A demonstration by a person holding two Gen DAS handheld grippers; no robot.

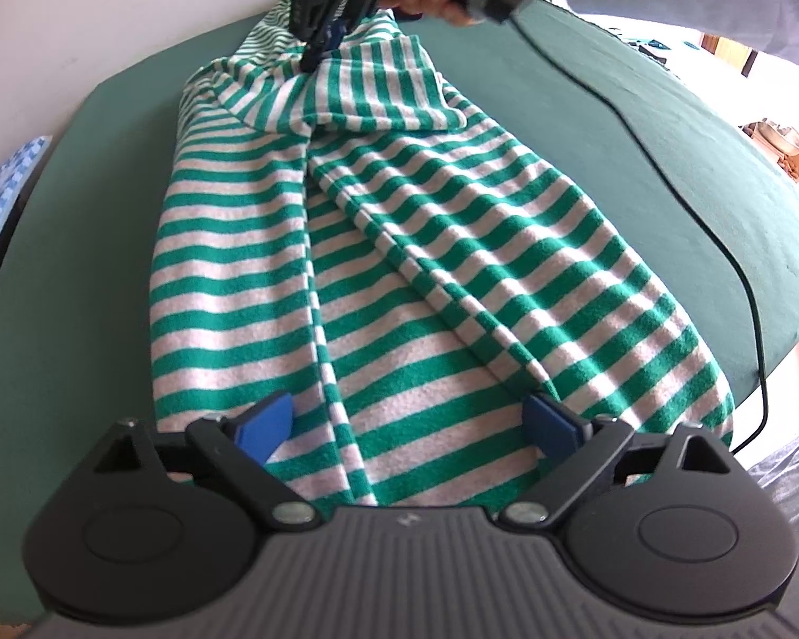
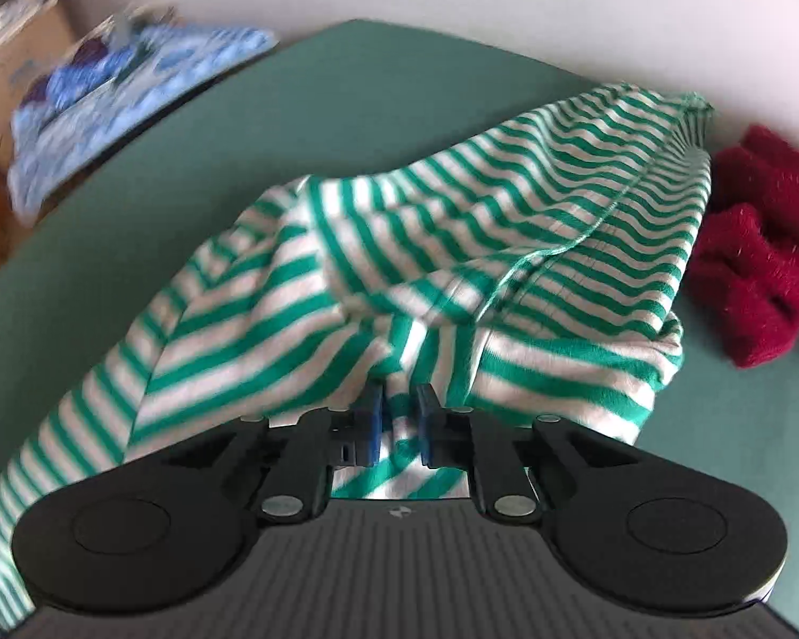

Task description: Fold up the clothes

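1. Left gripper (image 1: pixel 407 423): jaws spread wide at the bottom of the left wrist view, blue pads far apart, with the near end of the striped garment (image 1: pixel 399 245) lying between them. The pads aren't pressing on it.
2. Right gripper (image 2: pixel 399 420): in the right wrist view its jaws are nearly together, with a bunched fold of the green-and-white fabric (image 2: pixel 399 287) in the narrow gap. They look clamped on the cloth, which rises in a tented ridge away from them.
3. In the left wrist view that same right gripper (image 1: pixel 319 48) sits at the top centre, pinching the far end of the garment, with a hand (image 1: pixel 431 0) wrapped around its handle and a black cable (image 1: pixel 719 245) trailing down the right side.
4. The garment stretches from top centre down to the bottom of the left view, spread over a green worktop (image 1: pixel 80 293) with a long crease down the middle.
5. Further out in the right wrist view: a red fuzzy garment (image 2: pixel 756 255) at the right edge, just beside the striped one, and a blurry blue patterned cloth (image 2: pixel 117 85) in the upper left.
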